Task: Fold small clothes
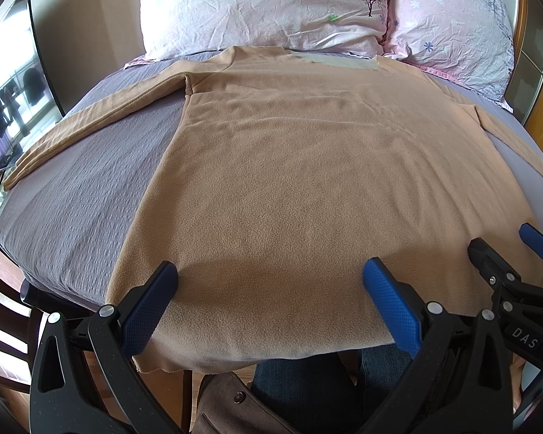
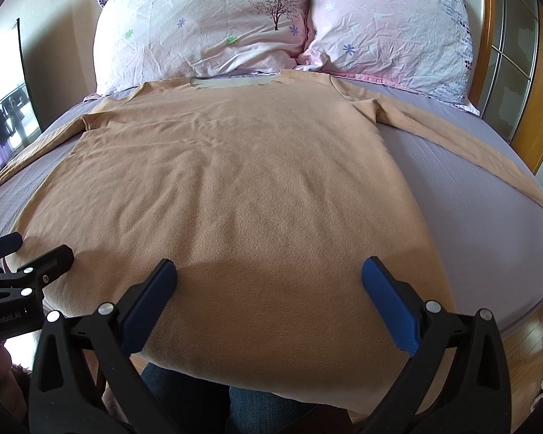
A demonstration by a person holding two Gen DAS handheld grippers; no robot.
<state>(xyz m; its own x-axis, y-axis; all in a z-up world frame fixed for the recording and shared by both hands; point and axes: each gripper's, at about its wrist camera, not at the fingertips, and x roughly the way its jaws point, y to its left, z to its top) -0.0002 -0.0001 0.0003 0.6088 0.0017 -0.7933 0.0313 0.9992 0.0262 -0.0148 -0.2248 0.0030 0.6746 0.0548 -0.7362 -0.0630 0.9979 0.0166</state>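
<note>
A tan long-sleeved top (image 1: pixel 307 166) lies spread flat, front down or up cannot be told, across a bed (image 1: pixel 90 188) covered in a grey-lilac sheet, its neckline (image 1: pixel 336 60) toward two pink floral pillows (image 1: pixel 264 7) at the head and its hem hanging just over the near edge. The left sleeve (image 1: pixel 90 119) stretches out straight toward the left side of the bed; the right sleeve (image 2: pixel 463 148) runs out diagonally toward the right edge, its cuff near the wooden bed frame (image 2: pixel 503 72).

The left tongs (image 1: pixel 269 278) hover over the hem on the shirt's left half, blue-padded fingers (image 1: pixel 148 307) spread wide apart, gripping nothing. The right tongs (image 2: pixel 269 278) hover over the hem on the right half, likewise released, fingers (image 2: pixel 391 307) wide apart with only bare fabric between them. Whether the pads touch the cloth cannot be told. Each tool shows at the edge of the other's view: the right tongs at the far right of the left wrist view, the left tongs at the far left of the right wrist view, the two side by side and near each other.

The person's jeans (image 1: pixel 307 390) show below the hem. A mirror (image 1: pixel 14 90) stands beside the bed on the left, reflecting hanging clothes
</note>
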